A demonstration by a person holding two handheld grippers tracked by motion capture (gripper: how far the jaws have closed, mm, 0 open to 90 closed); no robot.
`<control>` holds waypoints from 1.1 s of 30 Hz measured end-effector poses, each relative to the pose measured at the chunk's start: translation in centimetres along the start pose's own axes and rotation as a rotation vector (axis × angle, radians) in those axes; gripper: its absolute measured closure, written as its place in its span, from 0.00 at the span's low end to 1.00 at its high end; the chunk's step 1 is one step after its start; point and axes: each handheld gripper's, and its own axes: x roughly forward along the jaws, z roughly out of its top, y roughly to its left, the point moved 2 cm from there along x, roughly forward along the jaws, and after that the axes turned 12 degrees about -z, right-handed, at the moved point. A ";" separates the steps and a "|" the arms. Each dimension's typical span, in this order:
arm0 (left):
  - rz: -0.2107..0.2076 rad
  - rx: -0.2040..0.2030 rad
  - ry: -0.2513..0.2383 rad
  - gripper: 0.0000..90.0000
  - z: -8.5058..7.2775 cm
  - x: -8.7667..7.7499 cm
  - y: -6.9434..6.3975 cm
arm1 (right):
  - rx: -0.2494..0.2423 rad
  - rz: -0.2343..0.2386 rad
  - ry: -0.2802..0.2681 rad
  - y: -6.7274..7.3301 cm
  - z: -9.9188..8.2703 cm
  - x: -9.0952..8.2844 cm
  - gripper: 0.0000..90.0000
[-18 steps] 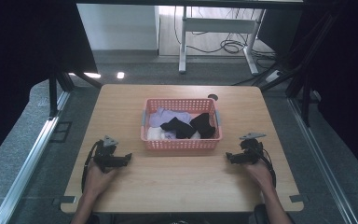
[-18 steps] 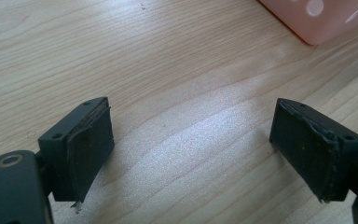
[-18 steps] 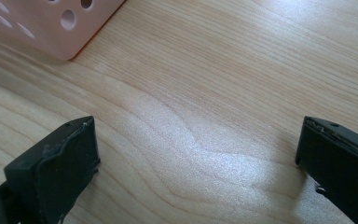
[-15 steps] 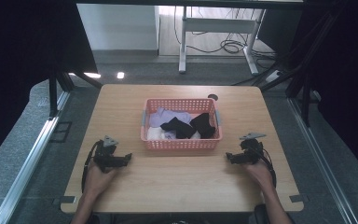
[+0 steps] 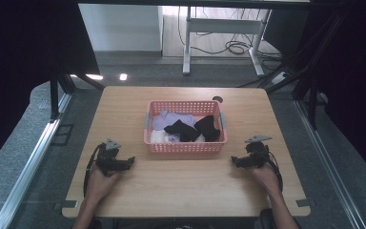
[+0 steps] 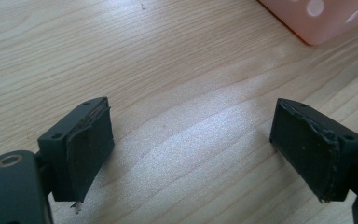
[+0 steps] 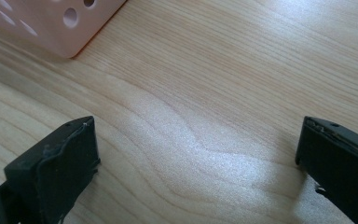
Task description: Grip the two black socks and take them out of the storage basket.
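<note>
We hold the 2 grippers low over the wooden table [image 5: 181, 186], the left gripper [image 5: 129, 162] and right gripper [image 5: 236, 161] flanking the pink basket [image 5: 186, 147]. Both stand wide open and empty. The basket sits mid-table with dark and pale cloth pieces [image 5: 188, 126] inside. To begin well, we judge, we should lift over the rim, then descend on 1 piece.
</note>
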 end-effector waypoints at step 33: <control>0.001 0.000 -0.001 0.15 0.0 0.0 0.0 | 0.042 0.076 -0.022 -0.4 3.1 -3.3 0.12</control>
